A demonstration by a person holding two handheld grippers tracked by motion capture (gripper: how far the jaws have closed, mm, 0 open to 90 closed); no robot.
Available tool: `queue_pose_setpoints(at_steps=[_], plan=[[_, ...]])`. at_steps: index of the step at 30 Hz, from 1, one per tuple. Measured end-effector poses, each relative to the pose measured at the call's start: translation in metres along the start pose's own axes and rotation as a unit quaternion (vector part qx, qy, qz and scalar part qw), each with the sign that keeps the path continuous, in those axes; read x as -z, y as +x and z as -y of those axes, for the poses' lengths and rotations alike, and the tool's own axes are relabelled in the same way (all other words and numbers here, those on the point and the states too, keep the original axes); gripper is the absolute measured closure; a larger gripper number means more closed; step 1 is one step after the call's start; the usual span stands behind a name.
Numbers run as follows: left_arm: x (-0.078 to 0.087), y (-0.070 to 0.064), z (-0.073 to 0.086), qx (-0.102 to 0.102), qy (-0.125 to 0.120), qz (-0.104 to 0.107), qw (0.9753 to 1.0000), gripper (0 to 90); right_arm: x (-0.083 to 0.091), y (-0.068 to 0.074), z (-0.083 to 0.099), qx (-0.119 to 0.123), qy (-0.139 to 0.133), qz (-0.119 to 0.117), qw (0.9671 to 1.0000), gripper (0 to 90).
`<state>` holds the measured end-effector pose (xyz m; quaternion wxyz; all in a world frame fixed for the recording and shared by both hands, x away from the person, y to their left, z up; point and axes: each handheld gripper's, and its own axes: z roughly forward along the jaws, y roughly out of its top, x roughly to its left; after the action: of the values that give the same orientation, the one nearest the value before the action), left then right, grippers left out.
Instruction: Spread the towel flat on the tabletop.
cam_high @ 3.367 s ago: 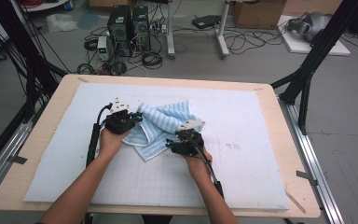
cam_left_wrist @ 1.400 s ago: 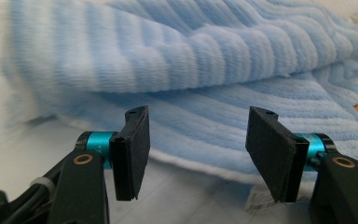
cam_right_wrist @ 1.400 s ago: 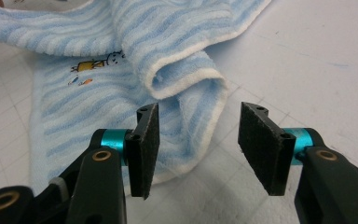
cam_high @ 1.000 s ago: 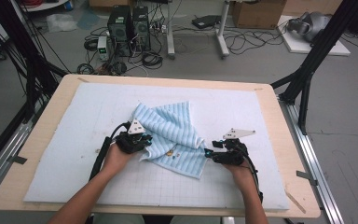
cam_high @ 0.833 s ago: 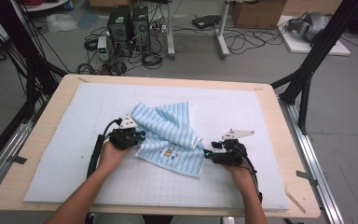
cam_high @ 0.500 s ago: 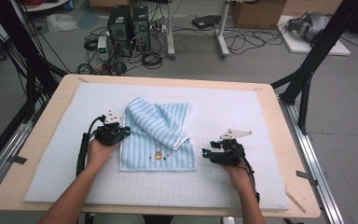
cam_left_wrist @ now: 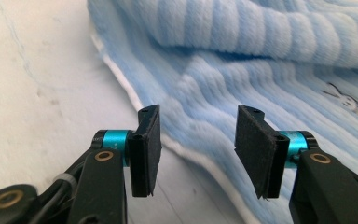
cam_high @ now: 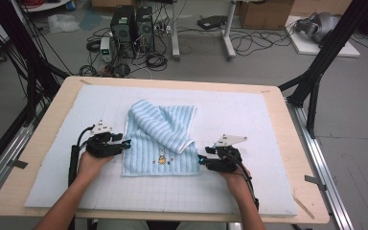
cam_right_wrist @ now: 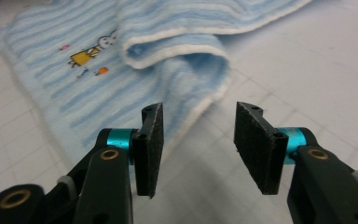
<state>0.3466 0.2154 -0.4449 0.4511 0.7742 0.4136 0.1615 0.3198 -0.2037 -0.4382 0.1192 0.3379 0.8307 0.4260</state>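
While both tools sit released, the towel lies mid-tabletop, partly folded. Left tool rests just beside the towel's left edge, right tool just beside its near right corner, neither gripping it.

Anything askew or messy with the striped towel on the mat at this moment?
The blue striped towel lies unevenly: its upper part is folded over at a slant with a rolled ridge on the left, so the edges do not line up. Both tongs, left and right, are open beside it.
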Motion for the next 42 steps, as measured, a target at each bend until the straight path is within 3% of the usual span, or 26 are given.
queue_pose_setpoints(at_steps=[3, 9, 12, 14, 16, 17, 21, 25, 32, 35, 37, 38, 40, 42], plan=[[0.005, -0.01, 0.007, -0.005, -0.002, 0.03, 0.9995, 57.7, -0.004, 0.01, 0.0, 0.009, 0.004, -0.011, 0.9999, 54.0], [0.012, -0.031, 0.019, -0.023, 0.023, 0.055, 0.998, 58.2, -0.012, 0.033, 0.004, 0.042, 0.031, -0.029, 0.9982, 59.1], [0.012, -0.037, 0.021, -0.036, 0.04, 0.043, 0.9976, 55.2, -0.013, 0.039, 0.006, 0.05, 0.04, -0.021, 0.9978, 67.5], [0.013, -0.042, 0.022, -0.047, 0.042, 0.017, 0.9979, 62.5, -0.011, 0.042, 0.007, 0.05, 0.042, -0.021, 0.9977, 77.3], [0.014, -0.044, 0.023, -0.049, 0.042, 0.026, 0.9976, 79.6, -0.01, 0.045, 0.008, 0.048, 0.046, -0.027, 0.9974, 85.1], [0.015, -0.046, 0.024, -0.052, 0.043, 0.023, 0.9974, 83.1, -0.01, 0.047, 0.008, 0.046, 0.05, -0.031, 0.9972, 86.3], [0.026, -0.05, 0.03, -0.05, 0.05, 0.045, 0.9965, 84.8, -0.003, 0.049, 0.013, 0.035, 0.058, -0.078, 0.9947, 86.9], [0.037, -0.055, 0.037, -0.05, 0.058, 0.063, 0.9951, 84.7, 0.005, 0.054, 0.02, 0.039, 0.066, -0.115, 0.9904, 86.9], [0.055, -0.062, 0.05, -0.052, 0.063, 0.097, 0.9919, 84.7, 0.015, 0.07, 0.028, 0.062, 0.08, -0.156, 0.9826, 86.8], [0.062, -0.066, 0.054, -0.054, 0.073, 0.115, 0.9892, 84.7, 0.019, 0.077, 0.031, 0.07, 0.089, -0.171, 0.9786, 86.8], [0.067, -0.066, 0.056, -0.053, 0.084, 0.14, 0.9851, 84.6, 0.021, 0.082, 0.032, 0.073, 0.102, -0.192, 0.9733, 86.8], [0.069, -0.065, 0.056, -0.053, 0.088, 0.15, 0.9833, 84.2, 0.023, 0.085, 0.032, 0.08, 0.105, -0.192, 0.9724, 86.2], [0.072, -0.061, 0.055, -0.043, 0.081, 0.155, 0.9837, 80.7, 0.025, 0.085, 0.028, 0.075, 0.096, -0.195, 0.9732, 80.0], [0.075, -0.056, 0.051, -0.03, 0.066, 0.143, 0.987, 73.2, 0.028, 0.08, 0.021, 0.057, 0.068, -0.181, 0.9794, 71.9]])
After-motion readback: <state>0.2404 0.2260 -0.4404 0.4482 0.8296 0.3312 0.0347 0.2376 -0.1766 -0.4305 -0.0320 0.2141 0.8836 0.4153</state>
